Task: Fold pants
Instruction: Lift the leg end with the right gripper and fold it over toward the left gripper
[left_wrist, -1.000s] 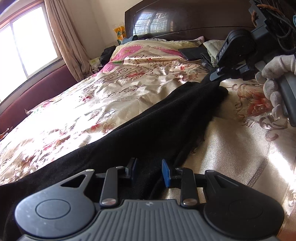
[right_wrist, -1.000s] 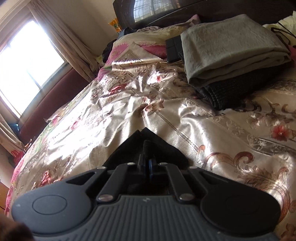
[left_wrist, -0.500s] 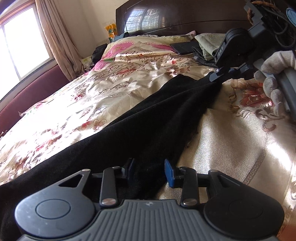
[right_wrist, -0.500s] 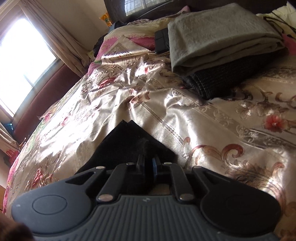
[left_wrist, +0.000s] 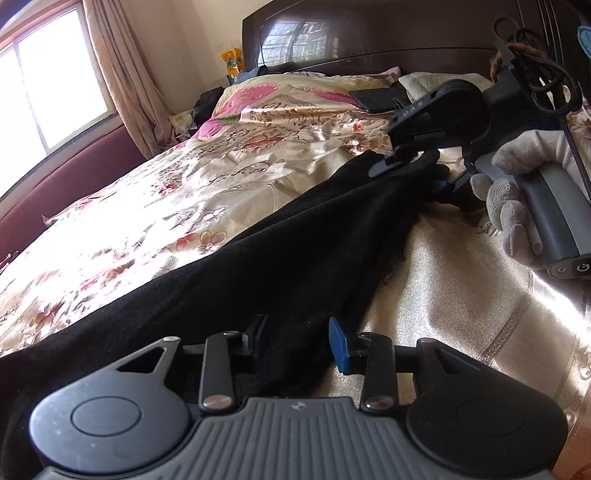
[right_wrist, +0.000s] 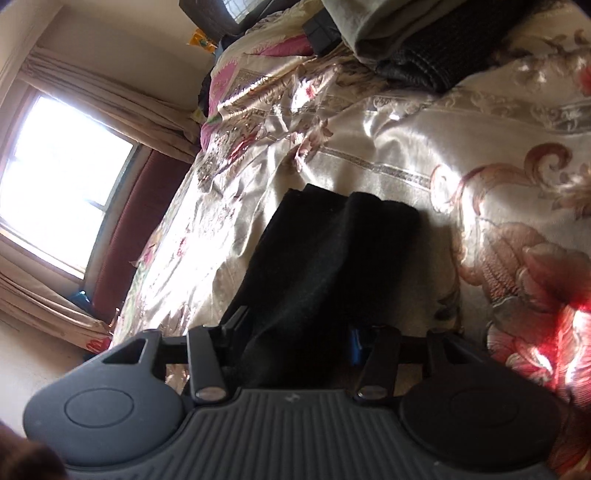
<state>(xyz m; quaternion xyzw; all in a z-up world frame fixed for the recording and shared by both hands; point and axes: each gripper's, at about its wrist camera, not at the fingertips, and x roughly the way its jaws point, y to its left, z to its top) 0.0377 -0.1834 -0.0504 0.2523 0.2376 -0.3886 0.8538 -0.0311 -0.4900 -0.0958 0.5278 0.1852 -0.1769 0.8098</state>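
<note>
Black pants (left_wrist: 280, 258) lie stretched along the floral satin bedspread (left_wrist: 177, 206). My left gripper (left_wrist: 298, 338) is open, its jaws apart over the near part of the pants. My right gripper (right_wrist: 295, 328) is open and rolled to one side, with the leg end of the pants (right_wrist: 332, 251) lying between its spread jaws. In the left wrist view the right gripper (left_wrist: 413, 173) sits at the far end of the pants, held by a gloved hand (left_wrist: 509, 199).
Folded grey and dark clothes (right_wrist: 413, 40) are stacked near the dark headboard (left_wrist: 388, 33), beside a dark flat object (left_wrist: 376, 99). A window with curtains (left_wrist: 122, 81) and a maroon ledge (left_wrist: 62, 184) run along the left side of the bed.
My right gripper has opened from shut on the leg end and rolled sideways. My left gripper has opened a little wider over the pants.
</note>
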